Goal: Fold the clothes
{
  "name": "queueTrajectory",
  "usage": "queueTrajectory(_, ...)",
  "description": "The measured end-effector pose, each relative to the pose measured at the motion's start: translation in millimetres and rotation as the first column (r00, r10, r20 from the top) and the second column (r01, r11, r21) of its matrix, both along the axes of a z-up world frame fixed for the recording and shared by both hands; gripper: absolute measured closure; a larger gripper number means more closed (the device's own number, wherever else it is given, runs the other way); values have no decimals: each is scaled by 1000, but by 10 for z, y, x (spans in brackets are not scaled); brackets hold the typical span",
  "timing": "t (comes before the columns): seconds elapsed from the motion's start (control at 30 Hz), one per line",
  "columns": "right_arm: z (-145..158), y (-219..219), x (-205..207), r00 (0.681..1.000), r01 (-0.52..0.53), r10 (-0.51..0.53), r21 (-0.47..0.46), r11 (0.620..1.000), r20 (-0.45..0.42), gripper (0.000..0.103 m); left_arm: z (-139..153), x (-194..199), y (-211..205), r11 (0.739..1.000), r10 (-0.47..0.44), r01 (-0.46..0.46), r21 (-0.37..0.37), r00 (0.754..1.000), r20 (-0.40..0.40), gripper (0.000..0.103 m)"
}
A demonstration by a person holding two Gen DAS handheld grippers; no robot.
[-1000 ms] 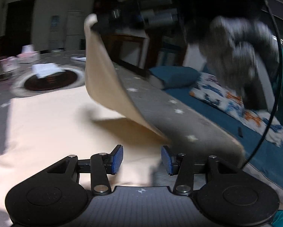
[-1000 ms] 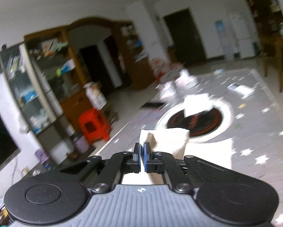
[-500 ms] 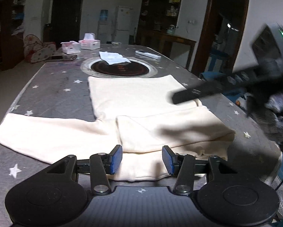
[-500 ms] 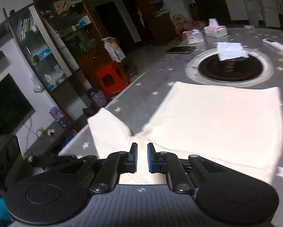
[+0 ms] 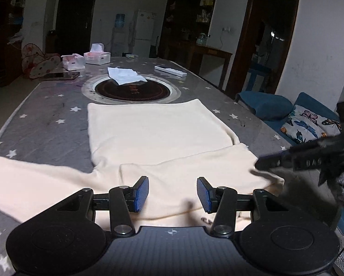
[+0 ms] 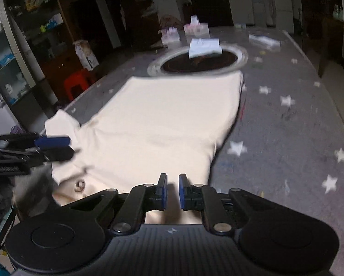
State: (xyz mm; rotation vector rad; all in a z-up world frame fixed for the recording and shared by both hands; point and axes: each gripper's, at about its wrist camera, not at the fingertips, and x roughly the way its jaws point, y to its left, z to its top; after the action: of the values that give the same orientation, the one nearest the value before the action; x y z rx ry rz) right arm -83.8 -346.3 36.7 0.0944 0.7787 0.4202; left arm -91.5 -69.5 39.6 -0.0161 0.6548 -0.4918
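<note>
One cream top (image 5: 158, 135) lies flat on the starred table (image 5: 45, 105), its body running away toward the round dark burner (image 5: 130, 89). Its right sleeve (image 5: 195, 168) is folded in across the near part, while the left sleeve (image 5: 29, 179) lies stretched out sideways.

The left gripper (image 5: 172, 193) hangs just above the near edge with its jaws standing well apart and nothing between them. The right gripper (image 6: 172, 191) is over the near right part of the top; its jaws show only a narrow gap, with cloth seen below them but apparently not pinched.

The fabric looks soft, light and limp, probably a knit, so it should drape and sag from any pinch and drag rather than slide cleanly. It is not fragile, though a one-layer pinch would likely pull the fold apart. The best holds seem to be the cuff end of the left sleeve, or the two near corners taken together, gripping all layers at an edge.
</note>
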Motion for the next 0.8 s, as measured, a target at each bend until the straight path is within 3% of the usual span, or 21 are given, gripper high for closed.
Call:
queueTrajectory(0.17,4,104,273,999,-8,8,-1,1000,53,93,-104,165,-76,1000,13,-13,5,1000,-18,54)
queueTrajectory(0.33,-192,105,394,999,35,-34,-65,997,28,94,-218,283,10,997,74,-73,37,996,-49,57)
queueTrajectory(0.47,-195,65,364,999,44,-42,-57,997,33,94,-177,305,108,994,110,-109,17,992,-53,67)
queueTrajectory(0.63,-176,129,354,999,34,-31,-63,997,40,86,-115,276,24,995,95,-95,4,995,-6,67)
queueTrajectory(0.77,-197,138,366,999,34,-32,-68,997,37,86,-187,345,6,996,91,-91,13,995,-32,73)
queueTrajectory(0.8,-195,131,369,999,37,-35,-64,997,36,86,-203,360,37,995,103,-103,10,994,-39,79)
